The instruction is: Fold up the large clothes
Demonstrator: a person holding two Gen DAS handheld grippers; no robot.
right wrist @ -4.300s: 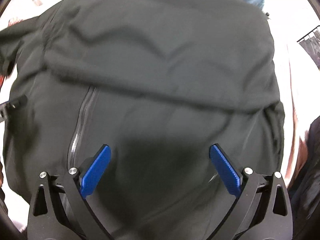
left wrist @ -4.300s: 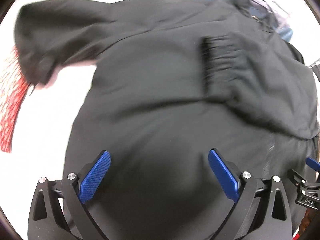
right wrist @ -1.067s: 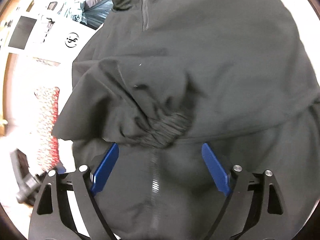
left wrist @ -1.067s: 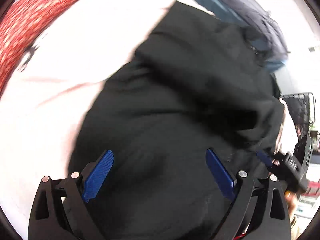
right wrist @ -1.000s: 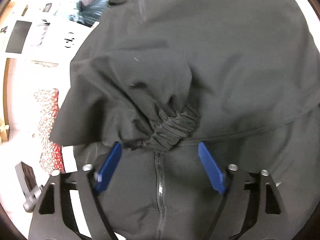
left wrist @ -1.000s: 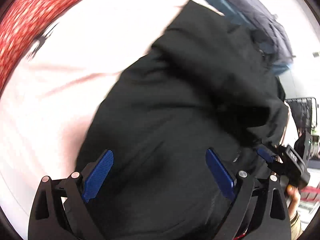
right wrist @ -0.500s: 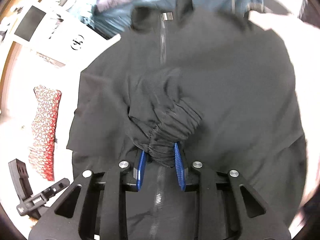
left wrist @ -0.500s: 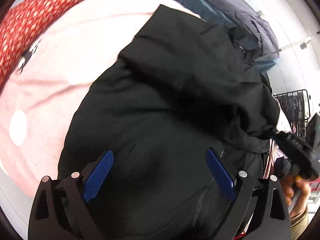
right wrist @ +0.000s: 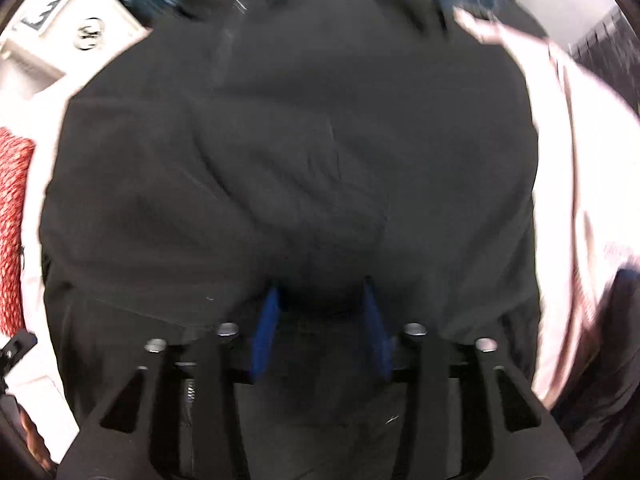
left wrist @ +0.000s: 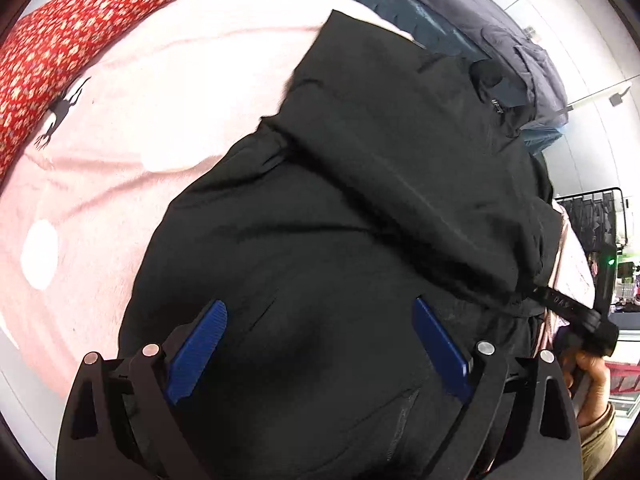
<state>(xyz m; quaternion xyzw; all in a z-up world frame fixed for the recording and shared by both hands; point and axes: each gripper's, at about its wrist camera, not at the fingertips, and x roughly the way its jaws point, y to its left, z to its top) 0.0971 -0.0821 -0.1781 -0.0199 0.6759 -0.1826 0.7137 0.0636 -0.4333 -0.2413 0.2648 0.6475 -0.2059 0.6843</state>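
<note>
A large black zip jacket (left wrist: 360, 208) lies on a pink blanket (left wrist: 132, 128). Its sleeve (left wrist: 420, 184) is folded across the body. My left gripper (left wrist: 320, 344) is open and empty, hovering over the jacket's lower body. My right gripper (right wrist: 320, 304) is shut on the bunched sleeve cuff (right wrist: 324, 280) of the jacket (right wrist: 300, 160); this view is blurred. In the left wrist view the right gripper (left wrist: 568, 308) shows at the right edge, gripping the sleeve end.
A red patterned cloth (left wrist: 80, 32) lies at the far left of the blanket. Dark blue and grey garments (left wrist: 480, 28) are piled behind the jacket. A black wire rack (left wrist: 592, 216) stands at the right. White boxes (right wrist: 52, 16) sit at the upper left.
My right gripper closed on the sleeve cuff and is carrying it across the jacket's body. The left gripper stayed open, shifting slightly over the jacket.
</note>
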